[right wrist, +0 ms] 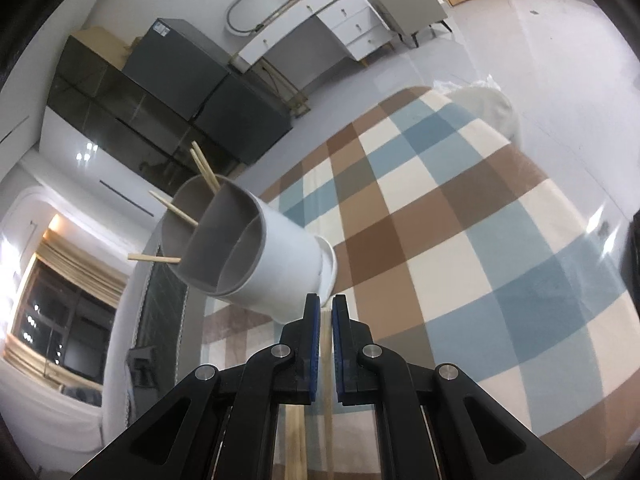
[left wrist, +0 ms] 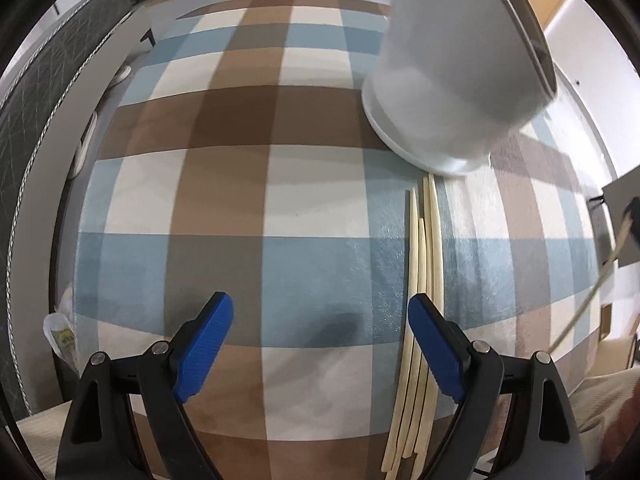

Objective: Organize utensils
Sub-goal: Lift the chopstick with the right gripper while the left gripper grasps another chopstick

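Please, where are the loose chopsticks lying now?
In the left wrist view the loose chopsticks lie on the checked cloth, right of centre, just below the white holder.

A checked tablecloth [right wrist: 460,216] of brown, blue and cream squares covered the table, while beyond it stood dark cabinets [right wrist: 160,92], a white desk with drawers [right wrist: 320,28] and a grey side table [right wrist: 408,4].
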Demonstrator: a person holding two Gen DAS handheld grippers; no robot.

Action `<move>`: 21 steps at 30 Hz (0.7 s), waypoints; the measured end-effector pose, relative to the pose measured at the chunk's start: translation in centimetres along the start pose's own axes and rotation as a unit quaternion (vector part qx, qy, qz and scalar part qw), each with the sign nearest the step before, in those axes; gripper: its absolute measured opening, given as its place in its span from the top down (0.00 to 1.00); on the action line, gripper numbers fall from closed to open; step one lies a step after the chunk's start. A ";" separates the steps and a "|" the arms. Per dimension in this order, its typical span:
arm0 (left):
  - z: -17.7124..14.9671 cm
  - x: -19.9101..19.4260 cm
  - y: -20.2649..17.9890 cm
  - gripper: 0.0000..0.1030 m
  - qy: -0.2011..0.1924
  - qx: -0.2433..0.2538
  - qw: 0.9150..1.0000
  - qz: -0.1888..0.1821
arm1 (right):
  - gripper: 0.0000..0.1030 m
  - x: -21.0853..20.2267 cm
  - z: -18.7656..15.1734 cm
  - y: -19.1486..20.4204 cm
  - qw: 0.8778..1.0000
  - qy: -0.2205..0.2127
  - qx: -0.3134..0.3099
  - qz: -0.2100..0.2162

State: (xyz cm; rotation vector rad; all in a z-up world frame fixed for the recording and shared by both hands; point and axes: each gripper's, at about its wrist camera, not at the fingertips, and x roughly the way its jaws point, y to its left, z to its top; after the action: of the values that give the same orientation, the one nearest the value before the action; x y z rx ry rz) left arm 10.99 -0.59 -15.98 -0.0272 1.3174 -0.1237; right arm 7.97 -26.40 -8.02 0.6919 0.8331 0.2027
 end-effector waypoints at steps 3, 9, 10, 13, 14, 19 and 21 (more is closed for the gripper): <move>-0.4 0.3 -0.2 0.16 0.006 0.000 1.000 -0.004 | 0.95 -0.7 0.2 -0.2 1.000 -0.012 0.005 0.014; -0.9 1.0 -0.5 0.16 0.010 0.017 0.999 0.030 | 0.95 -0.9 0.2 -0.6 1.000 -0.016 0.013 0.022; -1.0 0.9 -0.5 0.16 0.010 0.019 0.999 0.028 | 0.95 -1.0 0.2 -0.7 1.000 -0.015 0.014 0.023; -1.0 0.4 -0.6 0.16 0.003 0.012 1.000 0.006 | 0.95 -1.1 0.3 -0.7 1.000 -0.019 0.010 0.020; -1.2 0.0 -0.6 0.16 -0.002 0.010 1.000 -0.002 | 0.95 -1.1 0.3 -0.7 1.000 -0.021 0.008 0.019; -1.5 0.7 -1.9 0.16 0.001 0.039 0.999 0.016 | 0.95 -1.2 0.3 -0.7 1.000 -0.023 0.005 0.016; -1.7 0.7 -1.8 0.16 0.003 0.033 0.999 0.010 | 0.95 -1.2 0.3 -0.6 1.000 -0.023 0.004 0.016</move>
State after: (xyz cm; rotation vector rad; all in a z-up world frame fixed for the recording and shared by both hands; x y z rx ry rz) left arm 9.39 -2.39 -16.93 0.0427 1.3179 -0.1511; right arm 7.35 -27.52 -7.57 0.7146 0.7798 0.2112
